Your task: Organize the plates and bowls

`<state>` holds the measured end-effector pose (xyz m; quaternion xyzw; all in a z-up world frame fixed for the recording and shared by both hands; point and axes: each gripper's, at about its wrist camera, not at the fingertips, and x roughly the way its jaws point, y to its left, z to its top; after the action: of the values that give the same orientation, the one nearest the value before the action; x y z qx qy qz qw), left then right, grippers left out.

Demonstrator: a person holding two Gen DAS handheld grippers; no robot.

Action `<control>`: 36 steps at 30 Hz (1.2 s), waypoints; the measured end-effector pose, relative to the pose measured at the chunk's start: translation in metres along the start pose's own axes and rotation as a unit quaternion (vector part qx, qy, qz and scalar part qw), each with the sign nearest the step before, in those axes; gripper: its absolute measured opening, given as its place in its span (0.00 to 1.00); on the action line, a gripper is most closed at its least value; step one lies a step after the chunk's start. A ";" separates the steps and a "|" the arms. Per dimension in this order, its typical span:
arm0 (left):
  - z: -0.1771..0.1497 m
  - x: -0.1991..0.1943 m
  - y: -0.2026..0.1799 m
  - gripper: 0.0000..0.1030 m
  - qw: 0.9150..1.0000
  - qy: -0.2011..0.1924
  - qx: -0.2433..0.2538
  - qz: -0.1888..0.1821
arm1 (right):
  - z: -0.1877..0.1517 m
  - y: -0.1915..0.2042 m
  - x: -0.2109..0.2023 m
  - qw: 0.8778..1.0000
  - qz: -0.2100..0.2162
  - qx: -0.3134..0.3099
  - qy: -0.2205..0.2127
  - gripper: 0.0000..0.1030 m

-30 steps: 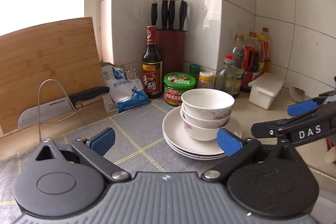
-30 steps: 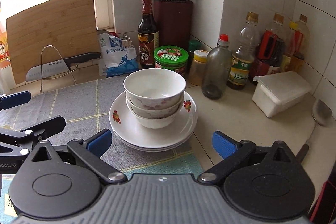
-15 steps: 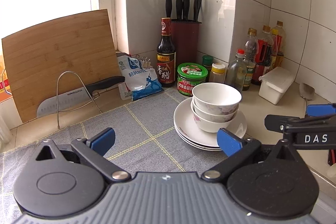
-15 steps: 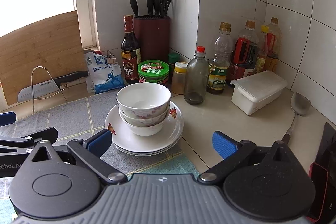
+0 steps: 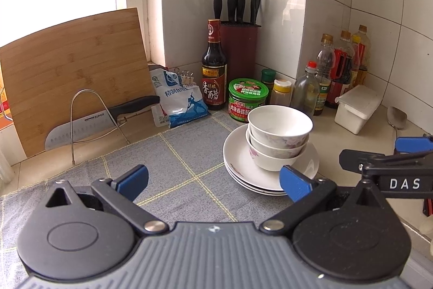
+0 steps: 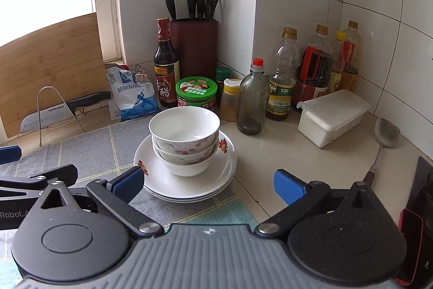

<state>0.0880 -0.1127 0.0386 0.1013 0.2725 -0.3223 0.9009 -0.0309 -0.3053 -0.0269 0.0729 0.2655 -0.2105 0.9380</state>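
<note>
Three white floral bowls [image 5: 280, 126] [image 6: 184, 129] sit nested on a stack of white plates [image 5: 239, 169] [image 6: 162, 180] at the right edge of a grey checked mat [image 5: 173, 156] [image 6: 89, 151]. My left gripper [image 5: 213, 180] is open and empty, held back from the stack and to its left. My right gripper [image 6: 208, 183] is open and empty, held back in front of the stack. The right gripper's side shows at the right of the left wrist view [image 5: 392, 159].
Behind the stack stand a green-lidded jar [image 6: 196, 95], a vinegar bottle [image 6: 165, 67], a knife block [image 6: 194, 50], a salt bag [image 6: 132, 96] and several bottles [image 6: 281, 83]. A white lidded box [image 6: 334, 117] and a spatula [image 6: 385, 137] lie right. A cutting board [image 5: 70, 72] and cleaver [image 5: 100, 117] stand left.
Both grippers have pulled back and up from the stack, which now looks smaller and farther. Bowls and plates have not moved. Both stay open.
</note>
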 end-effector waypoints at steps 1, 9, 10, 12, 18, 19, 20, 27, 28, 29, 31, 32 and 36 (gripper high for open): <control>0.000 0.000 0.000 0.99 1.000 0.000 0.000 0.000 | 0.000 0.000 0.000 1.000 -0.001 0.000 -0.001 1.00; 0.002 -0.001 0.000 1.00 1.000 0.001 -0.003 0.006 | 0.002 0.001 0.000 1.000 0.000 0.001 -0.002 1.00; 0.002 -0.001 0.000 1.00 1.000 0.001 -0.003 0.006 | 0.002 0.001 0.000 1.000 0.000 0.001 -0.002 1.00; 0.002 -0.001 0.001 1.00 1.000 0.001 -0.004 0.007 | 0.003 0.001 0.000 1.000 -0.001 0.001 -0.003 1.00; 0.003 0.000 0.002 1.00 1.000 0.002 -0.006 0.008 | 0.004 0.003 0.000 1.000 -0.002 -0.001 -0.004 1.00; 0.003 0.000 0.002 1.00 1.000 0.003 -0.005 0.008 | 0.004 0.002 0.000 1.000 -0.002 -0.001 -0.003 1.00; 0.003 -0.001 0.002 1.00 1.000 0.003 -0.005 0.008 | 0.004 0.002 -0.001 1.000 -0.002 -0.001 -0.004 1.00; 0.003 -0.001 0.002 1.00 1.000 0.003 -0.007 0.011 | 0.004 0.002 -0.002 1.000 -0.003 -0.003 -0.005 1.00; 0.003 -0.001 0.002 1.00 1.000 0.004 -0.007 0.011 | 0.004 0.003 -0.002 1.000 -0.002 -0.003 -0.006 1.00; 0.003 -0.001 0.002 1.00 1.000 0.004 -0.008 0.012 | 0.005 0.003 -0.003 1.000 -0.002 -0.004 -0.006 1.00; 0.003 -0.001 0.003 1.00 1.000 0.005 -0.009 0.013 | 0.005 0.003 -0.003 1.000 -0.002 -0.004 -0.006 1.00; 0.003 -0.001 0.003 1.00 1.000 0.005 -0.009 0.013 | 0.005 0.003 -0.003 1.000 -0.002 -0.004 -0.006 1.00; 0.004 -0.002 0.003 0.99 1.000 0.004 -0.009 0.014 | 0.006 0.004 -0.004 1.000 -0.004 -0.005 -0.008 1.00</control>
<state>0.0903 -0.1109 0.0425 0.0980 0.2771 -0.3071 0.9052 -0.0293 -0.3017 -0.0191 0.0651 0.2598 -0.2132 0.9396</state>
